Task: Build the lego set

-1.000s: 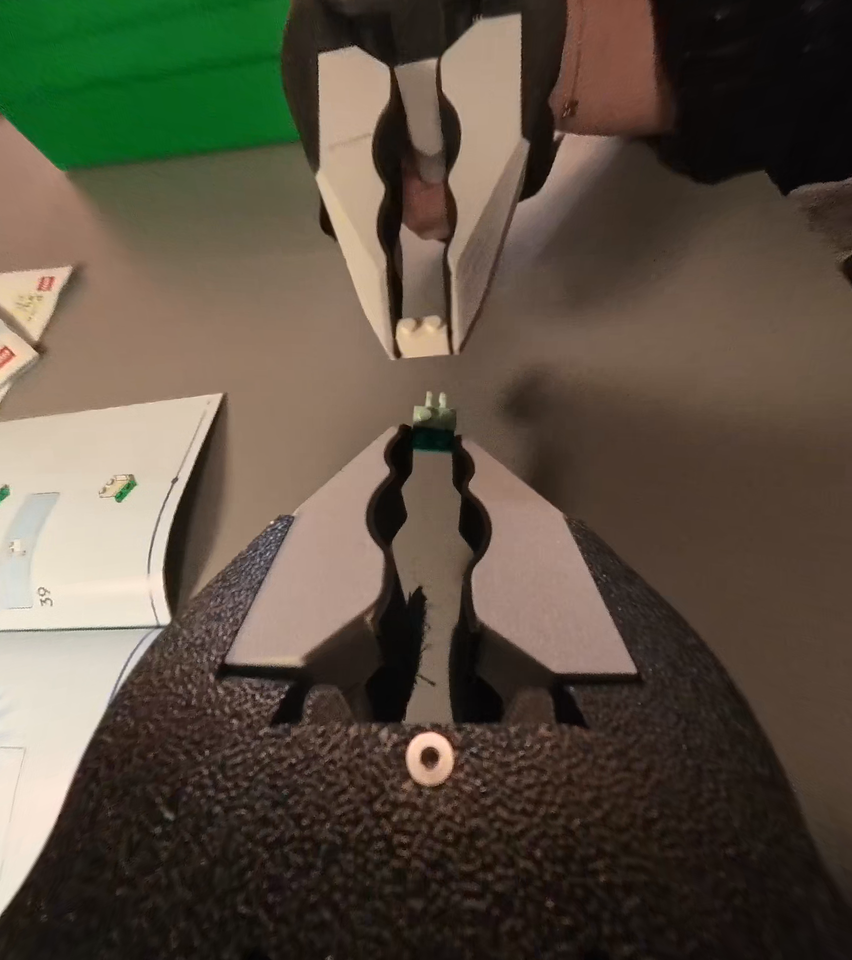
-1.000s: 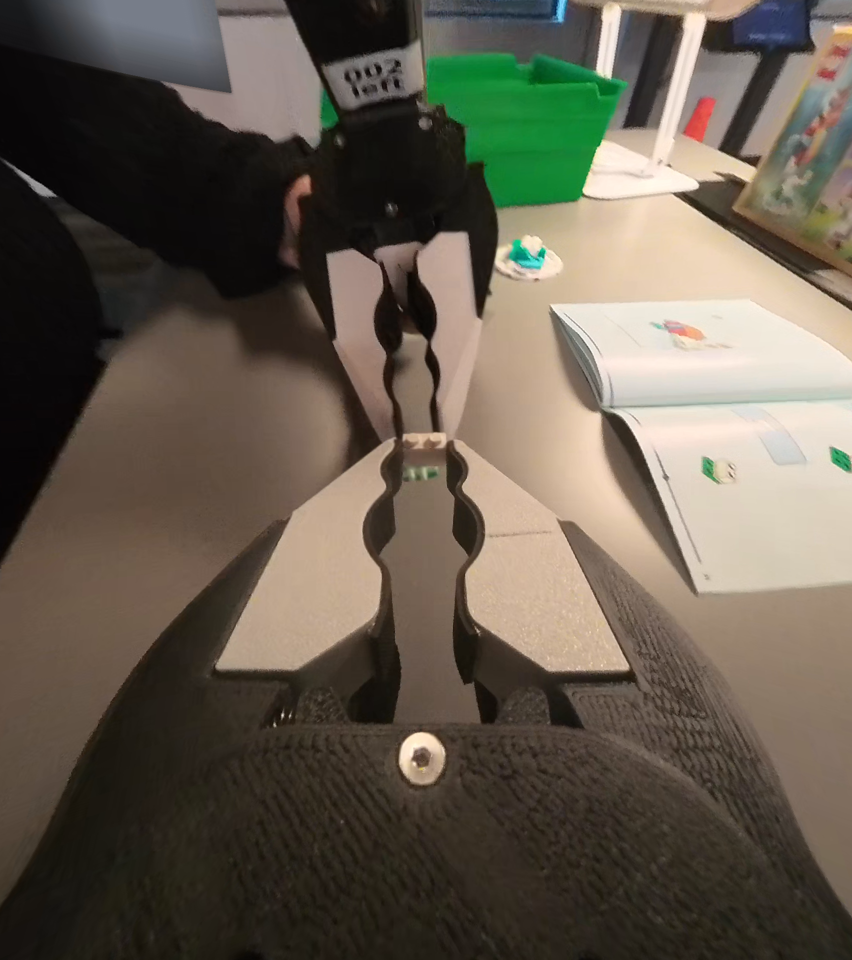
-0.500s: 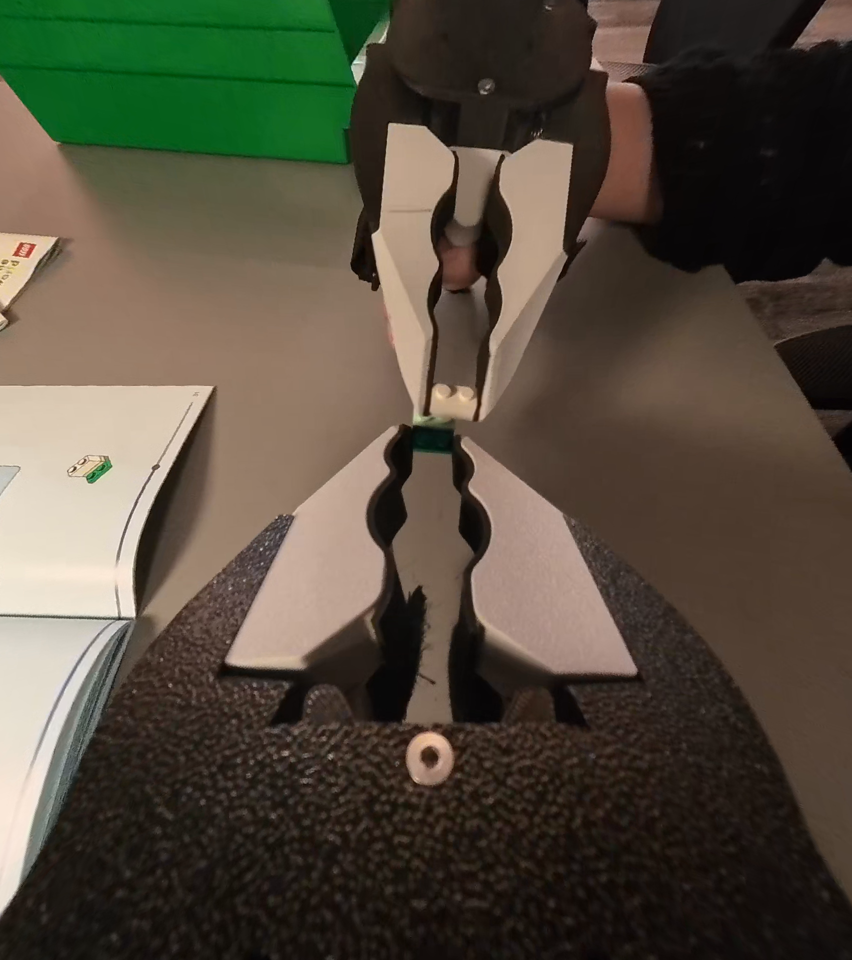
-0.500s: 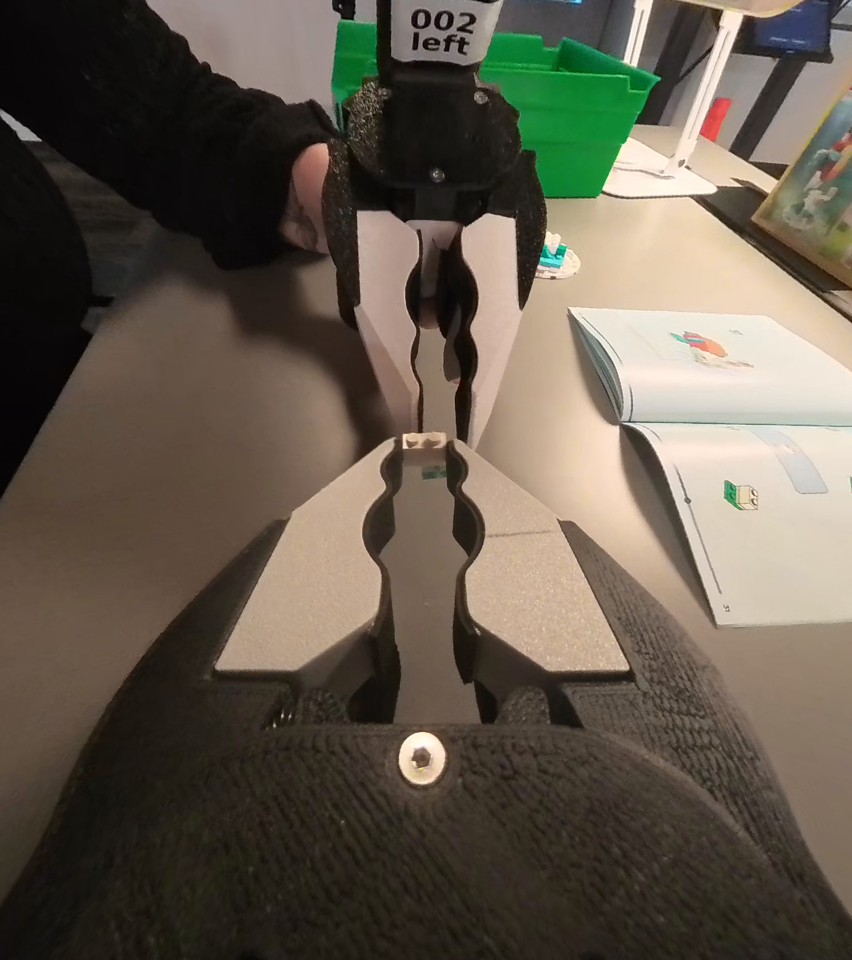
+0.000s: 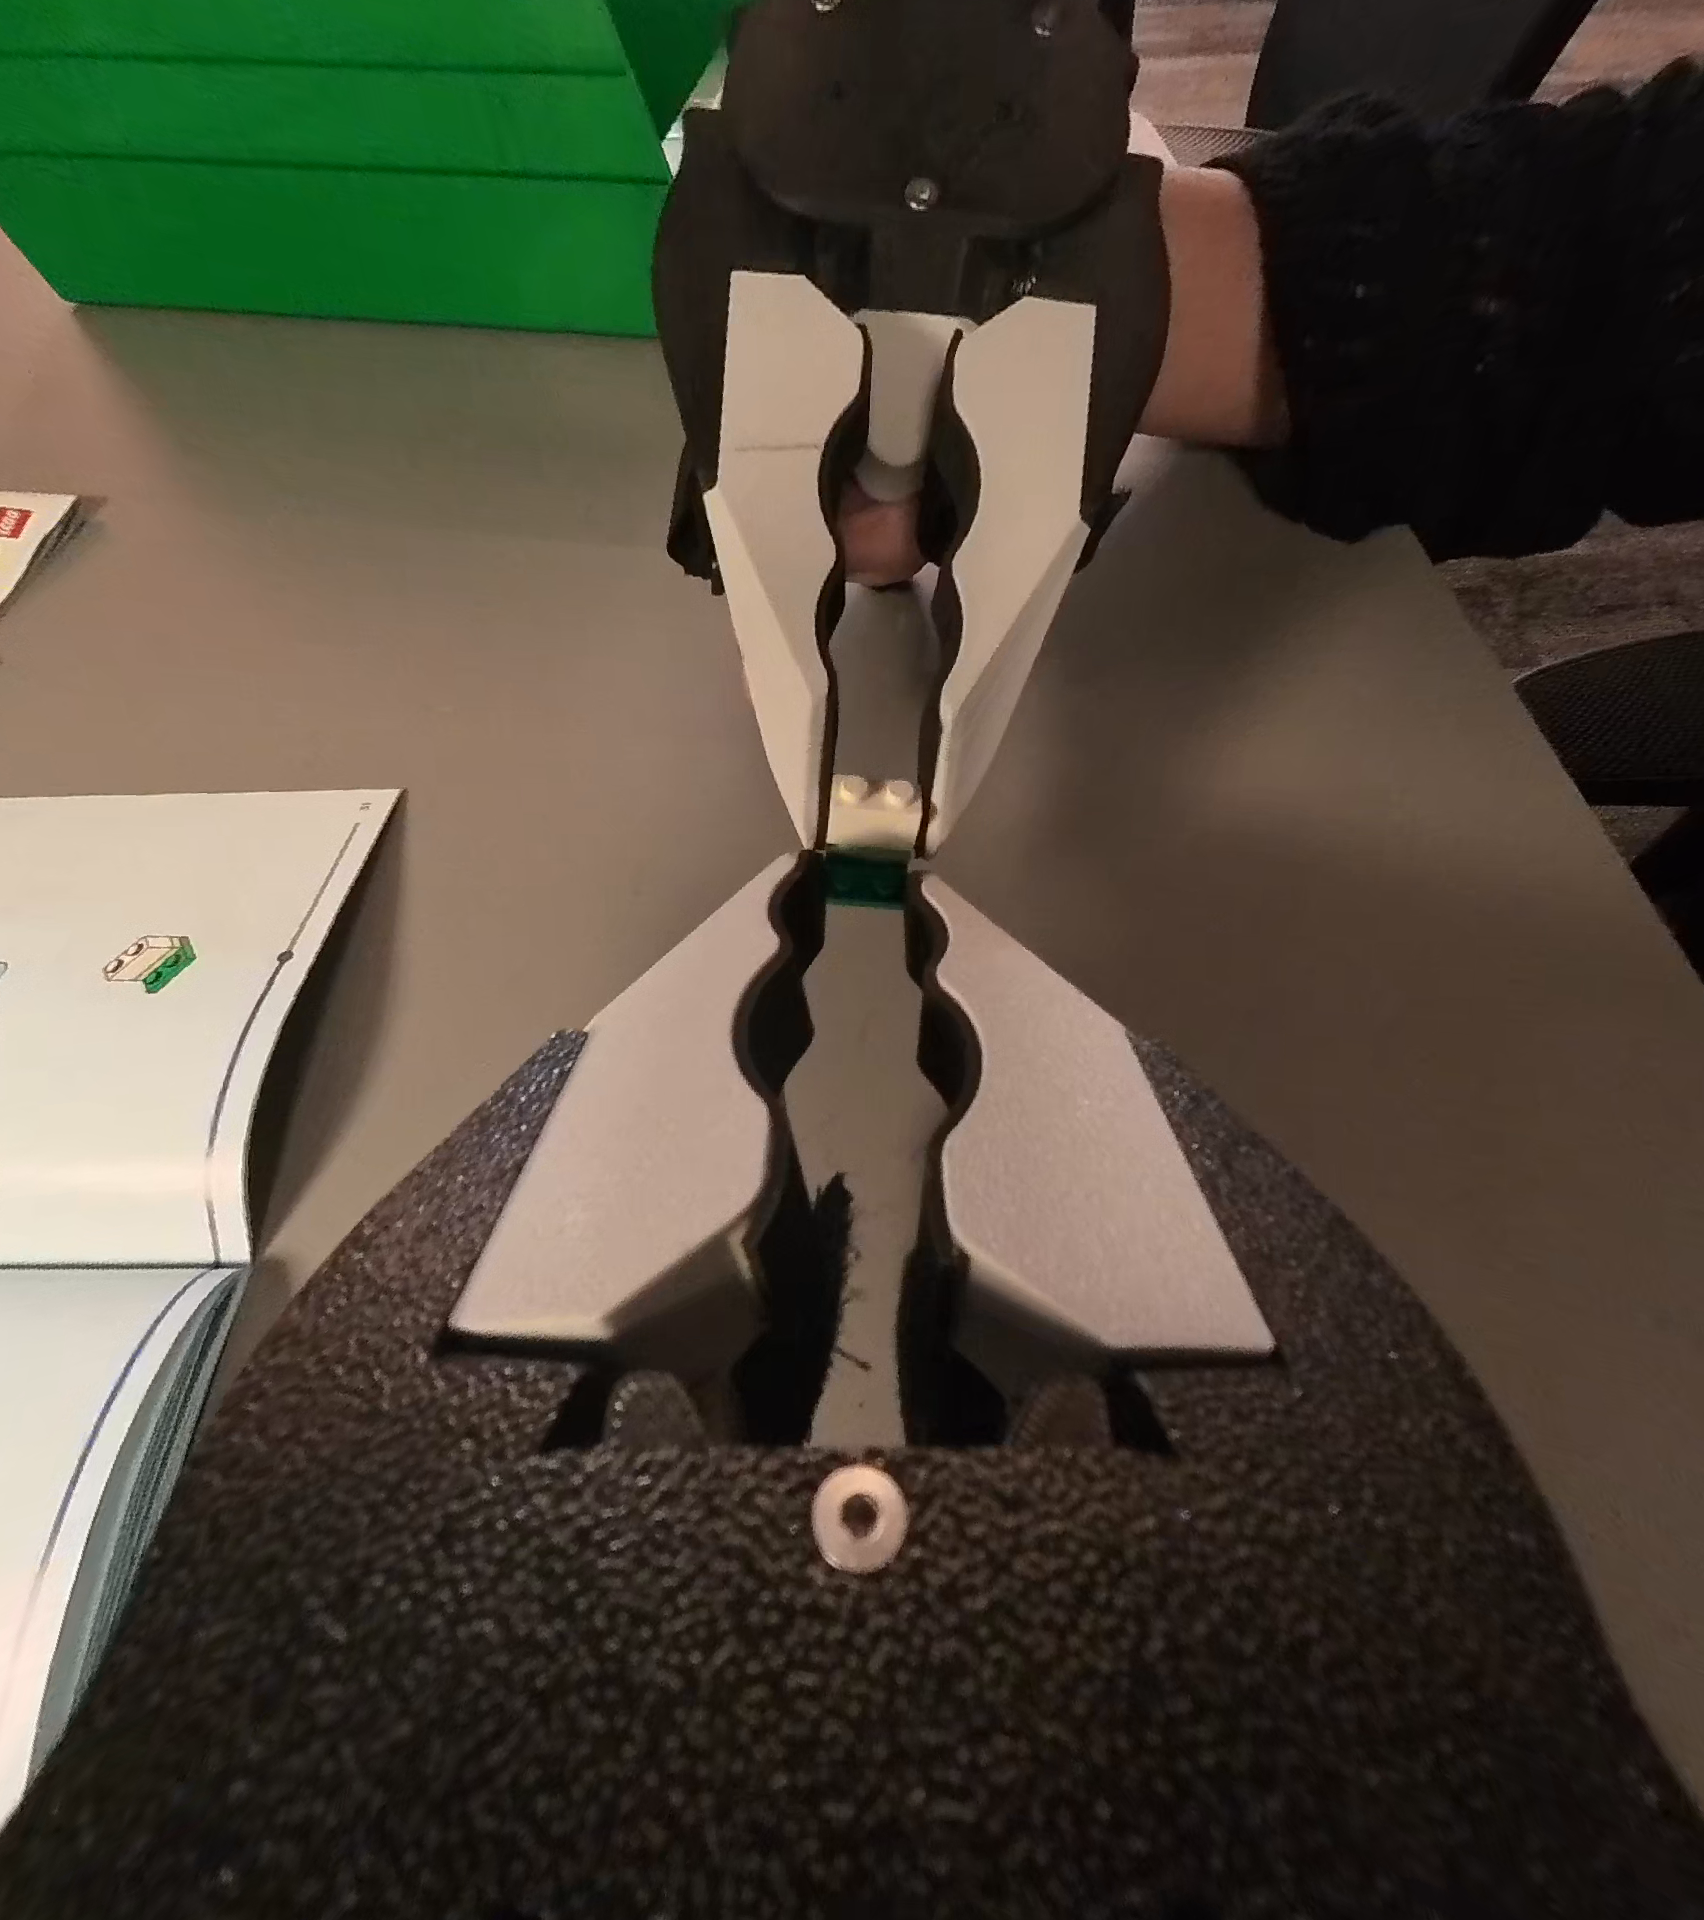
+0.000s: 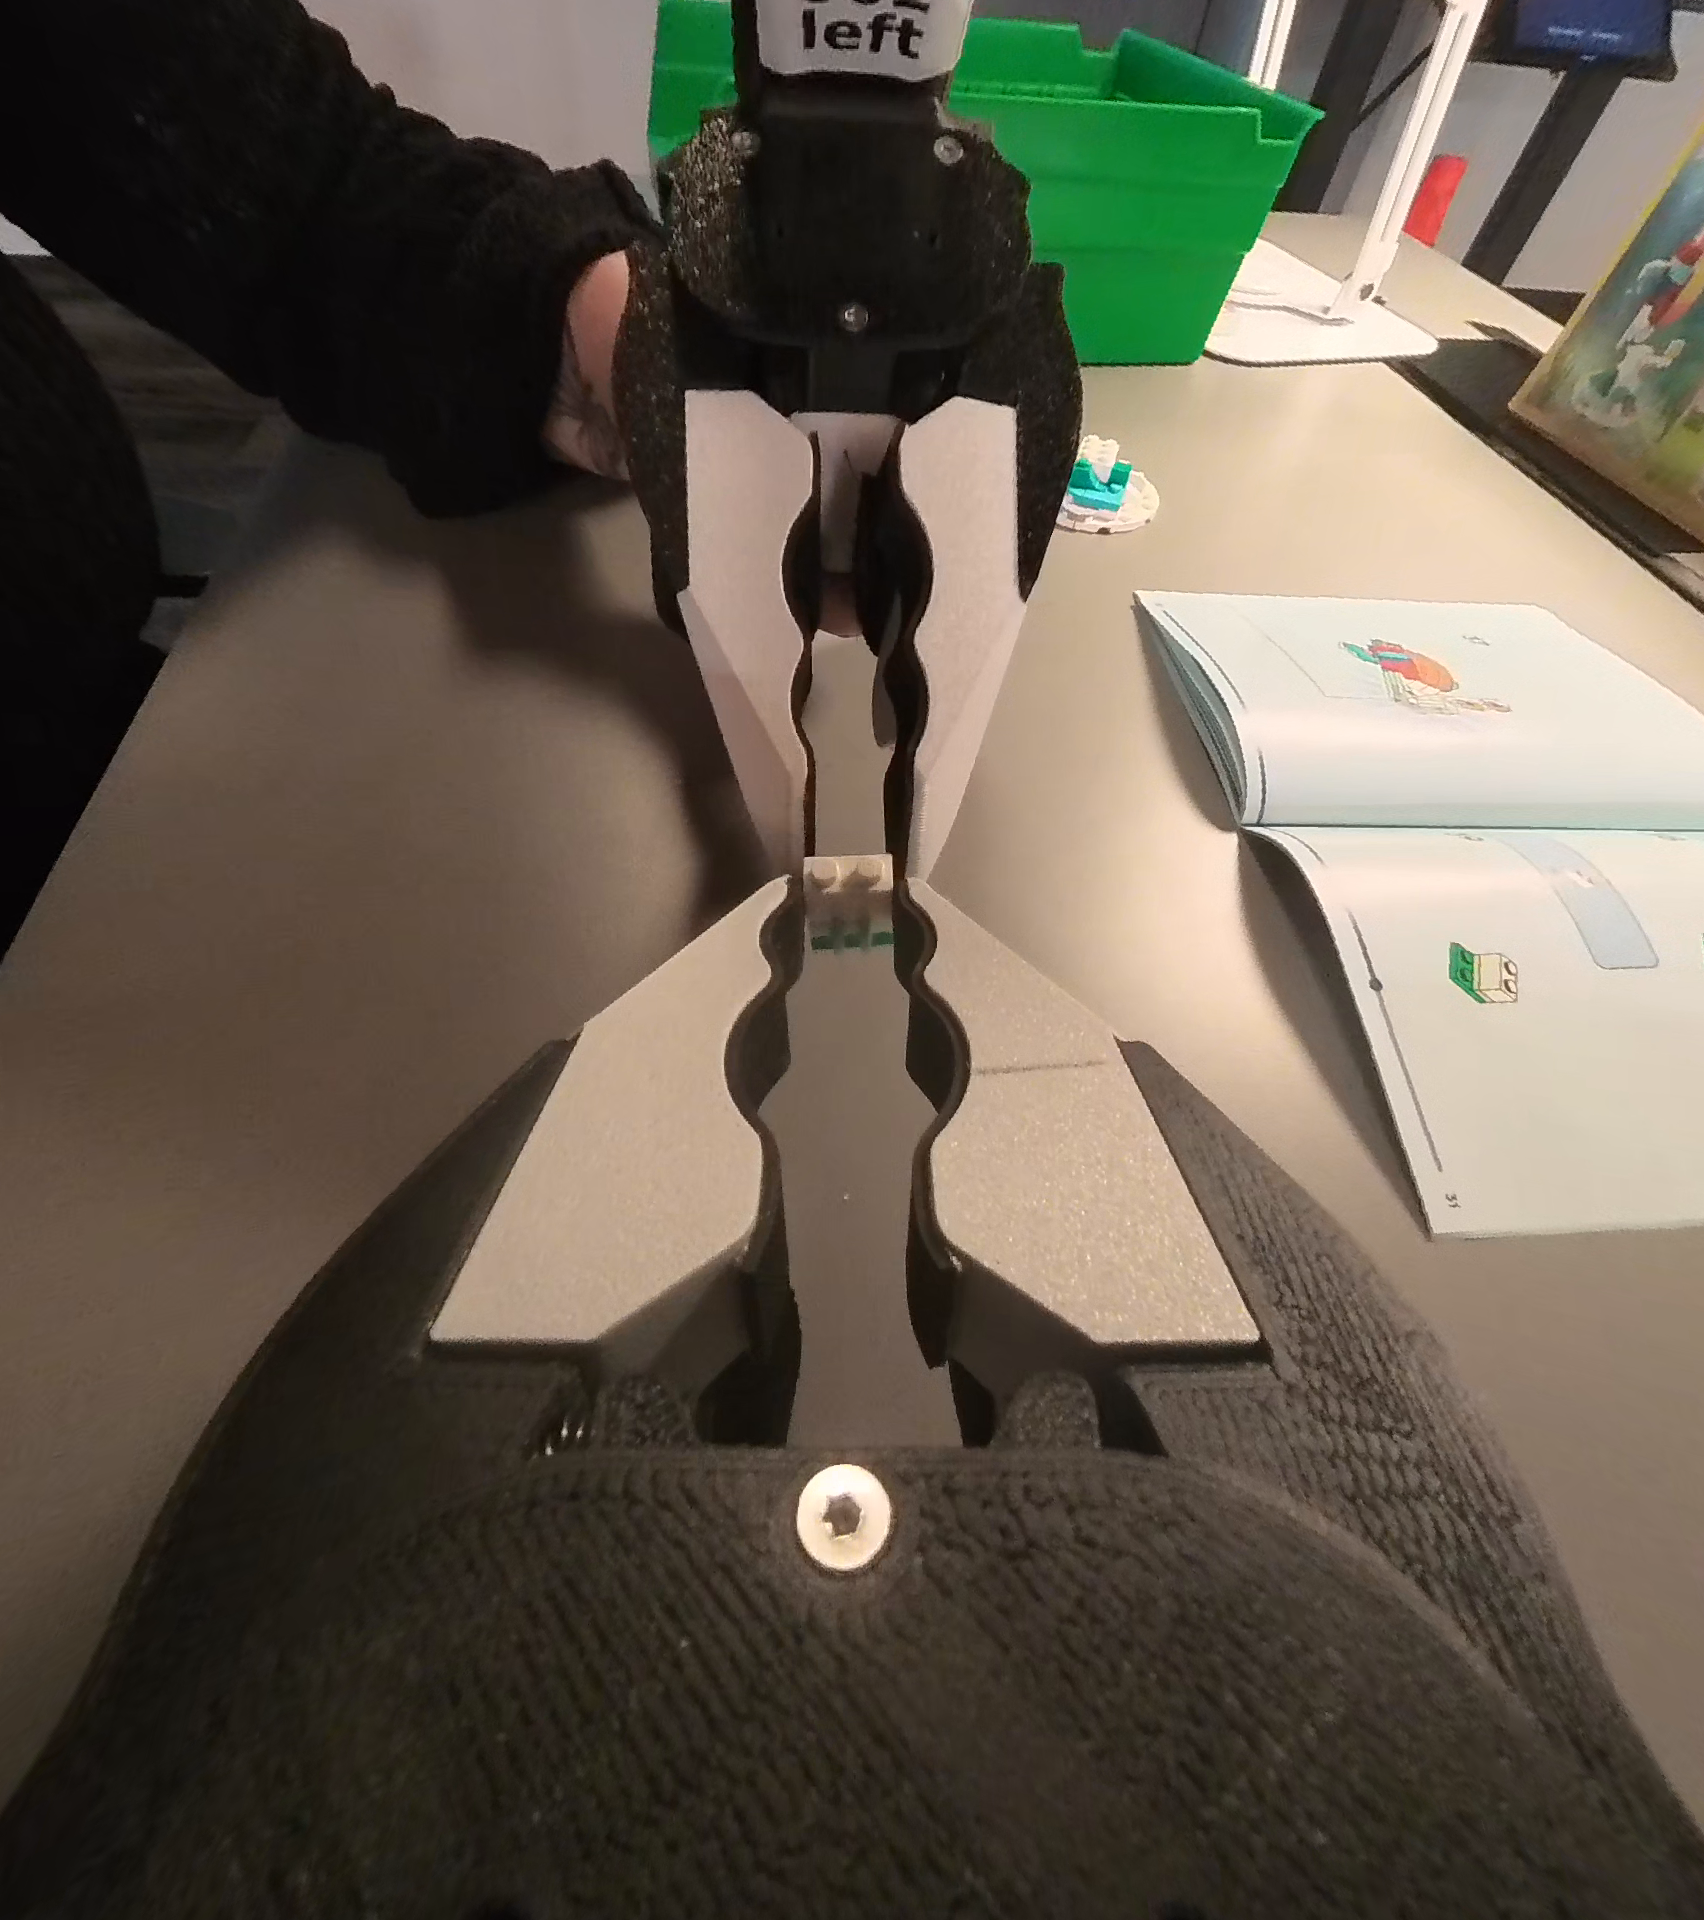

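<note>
My left gripper (image 5: 863,883) is shut on a small green brick (image 5: 863,886) above the grey table. My right gripper (image 5: 874,826) comes in from the far side, tip to tip with it, shut on a white two-stud brick (image 5: 879,812). The white brick sits directly against the green one. In the right wrist view my right gripper (image 6: 848,902) holds the white brick (image 6: 848,885), with a strip of the green brick (image 6: 853,941) just under it. The left gripper (image 6: 848,844) faces it, held by a hand in a black sleeve.
An open instruction booklet (image 5: 100,1039) lies left of the left gripper, also in the right wrist view (image 6: 1554,987). A green bin (image 6: 1118,208) stands at the back. A small teal and white build (image 6: 1102,494) sits behind the left gripper. The set's box (image 6: 1700,312) leans far right. Less than 4 cm separates the two grippers' tips.
The two grippers have closed the gap between them. The white brick came down from above and now meets the green brick. Both grippers stayed shut on their bricks.
</note>
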